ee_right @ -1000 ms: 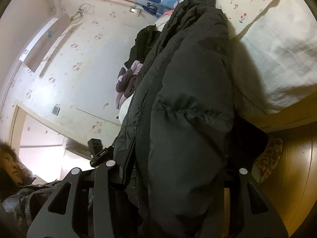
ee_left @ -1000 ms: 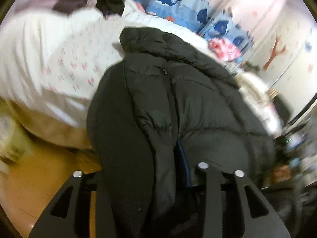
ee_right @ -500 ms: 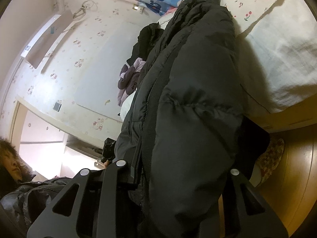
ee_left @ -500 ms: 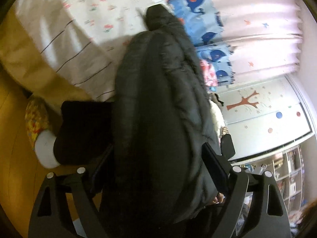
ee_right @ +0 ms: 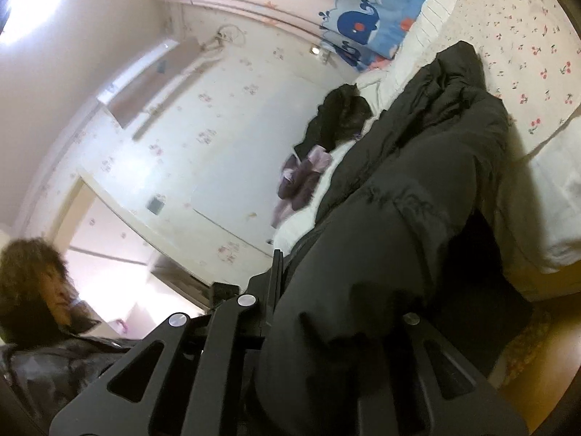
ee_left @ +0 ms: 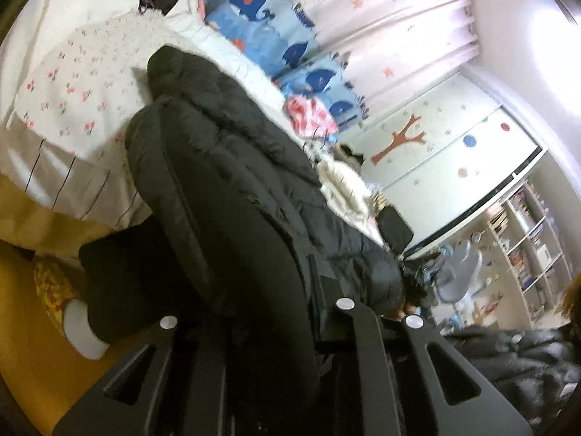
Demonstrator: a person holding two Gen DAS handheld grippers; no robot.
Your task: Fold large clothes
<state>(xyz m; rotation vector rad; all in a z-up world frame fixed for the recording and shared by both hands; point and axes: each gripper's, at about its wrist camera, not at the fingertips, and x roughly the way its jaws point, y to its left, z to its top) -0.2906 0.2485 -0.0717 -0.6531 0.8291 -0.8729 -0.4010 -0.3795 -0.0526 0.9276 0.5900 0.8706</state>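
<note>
**Black puffer coat gripped at both ends over the edge of the bed**

The bed (ee_left: pixel 72 83), under a white cover printed with small red flowers, is the largest thing in both views and the landmark here. Along its far side hangs a pink curtain with stars (ee_left: pixel 392 36), and against that stand blue cushions with whale prints (ee_left: pixel 261 25)

The black puffer coat (ee_left: pixel 232 196) lies lengthwise across the bed, its far end resting on the flowered cover and its near end drooping off the bed's edge toward both cameras. In the right wrist view the same coat (ee_right: pixel 417 189) runs from the cover down into the tongs

Beyond the foot of the bed is a white wardrobe with a brown tree sticker (ee_left: pixel 403 138), and further out an open shelving unit (ee_left: pixel 526 239) whose compartments hold books and small items too blurred to name. At the head end of the bed a dark garment (ee_right: pixel 341 112) and a purple one (ee_right: pixel 301 178) lie heaped on the cover

The left gripper (ee_left: pixel 283 312) is closing, its jaws clenched on a thick fold of the coat's near end. The right gripper (ee_right: pixel 326 312) is closing too, coat fabric bunched between its jaws

Below the bed's edge, on the wooden floor (ee_left: pixel 32 356), sits a yellow patterned slipper (ee_left: pixel 51 287)
</note>
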